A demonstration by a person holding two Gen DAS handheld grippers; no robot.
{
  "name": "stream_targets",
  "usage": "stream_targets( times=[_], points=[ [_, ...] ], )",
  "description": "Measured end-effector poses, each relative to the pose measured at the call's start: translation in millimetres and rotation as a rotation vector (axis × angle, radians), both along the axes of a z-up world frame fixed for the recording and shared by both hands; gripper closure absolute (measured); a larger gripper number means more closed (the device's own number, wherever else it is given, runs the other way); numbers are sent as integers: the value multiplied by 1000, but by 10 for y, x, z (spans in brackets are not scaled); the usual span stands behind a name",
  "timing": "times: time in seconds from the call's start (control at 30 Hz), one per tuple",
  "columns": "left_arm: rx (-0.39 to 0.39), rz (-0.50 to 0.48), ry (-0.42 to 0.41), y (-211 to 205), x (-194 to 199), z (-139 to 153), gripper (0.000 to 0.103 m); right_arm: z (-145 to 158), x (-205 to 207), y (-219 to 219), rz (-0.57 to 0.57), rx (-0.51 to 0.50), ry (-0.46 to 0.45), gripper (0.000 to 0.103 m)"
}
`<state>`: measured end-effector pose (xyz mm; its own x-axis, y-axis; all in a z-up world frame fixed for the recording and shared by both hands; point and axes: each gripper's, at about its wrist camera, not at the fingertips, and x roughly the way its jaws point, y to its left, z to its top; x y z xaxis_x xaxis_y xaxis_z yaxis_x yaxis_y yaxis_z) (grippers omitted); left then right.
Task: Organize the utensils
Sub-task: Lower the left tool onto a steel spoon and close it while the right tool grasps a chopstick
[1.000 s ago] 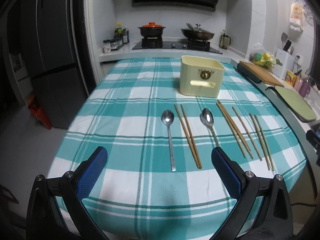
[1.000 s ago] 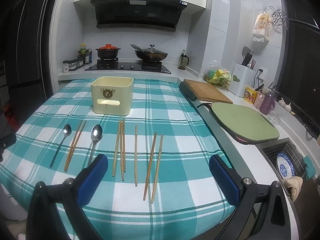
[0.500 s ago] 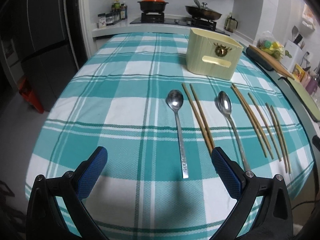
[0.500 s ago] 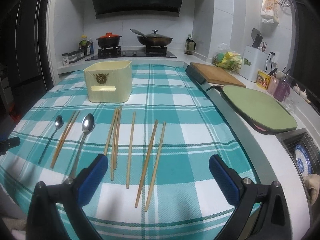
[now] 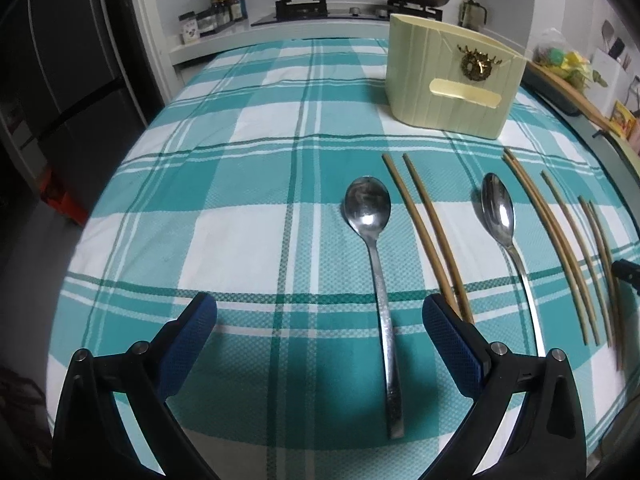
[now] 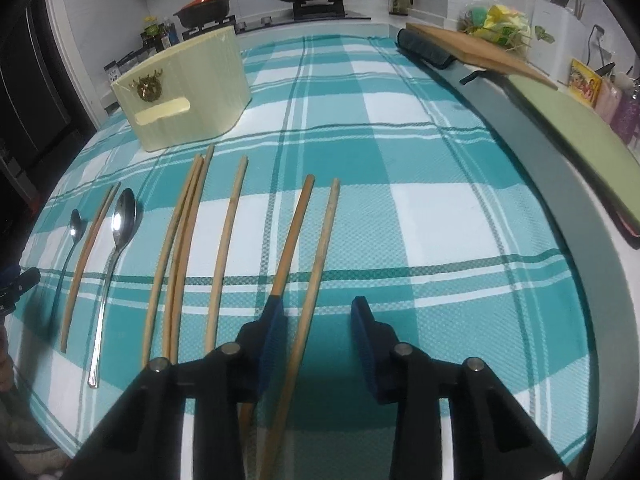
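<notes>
Now both grippers have dropped close to the checked cloth [image 5: 248, 240]. The right gripper [image 6: 318, 320] has narrowed from its wide spread, half closed and not yet clamped, around the rightmost chopstick [image 6: 320, 264]; its partner [image 6: 292, 232] lies under the left finger. The left gripper [image 5: 320, 316] remains wide open, with the nearest spoon [image 5: 378, 280] between its fingers toward 1 o'clock. The cream holder [image 5: 452, 80] stands at 12 o'clock, and nothing has been lifted.

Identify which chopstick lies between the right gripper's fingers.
The rightmost chopstick, last in the row: it runs between the right gripper fingers, untouched. Its partner passes under the left finger; the others lie further left.
</notes>
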<state>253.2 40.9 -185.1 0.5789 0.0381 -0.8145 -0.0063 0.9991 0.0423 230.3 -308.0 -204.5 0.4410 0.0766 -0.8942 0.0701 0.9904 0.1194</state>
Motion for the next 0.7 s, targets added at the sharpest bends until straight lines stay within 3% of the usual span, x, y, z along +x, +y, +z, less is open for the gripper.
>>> stream_targets(
  times=[0.07, 0.27, 0.47, 0.57, 0.67, 0.7],
  points=[
    [7, 5, 6, 5, 60, -59, 1, -122, 66, 26, 13, -21, 48, 80],
    [24, 22, 43, 21, 319, -244, 1, -114, 169, 80, 65, -77, 57, 80],
    [0, 34, 57, -4, 585, -313, 4, -142, 420, -9, 73, -54, 68, 80],
    [-34, 36, 56, -41, 685, -301, 15, -166, 566, -42, 75, -45, 67, 80],
    [-27, -14, 40, -151, 727, -263, 41, -196, 752, -92, 77, -25, 69, 80],
    [-20, -38, 33, -189, 734, -250, 58, -205, 811, -115, 76, -14, 71, 80]
  ],
)
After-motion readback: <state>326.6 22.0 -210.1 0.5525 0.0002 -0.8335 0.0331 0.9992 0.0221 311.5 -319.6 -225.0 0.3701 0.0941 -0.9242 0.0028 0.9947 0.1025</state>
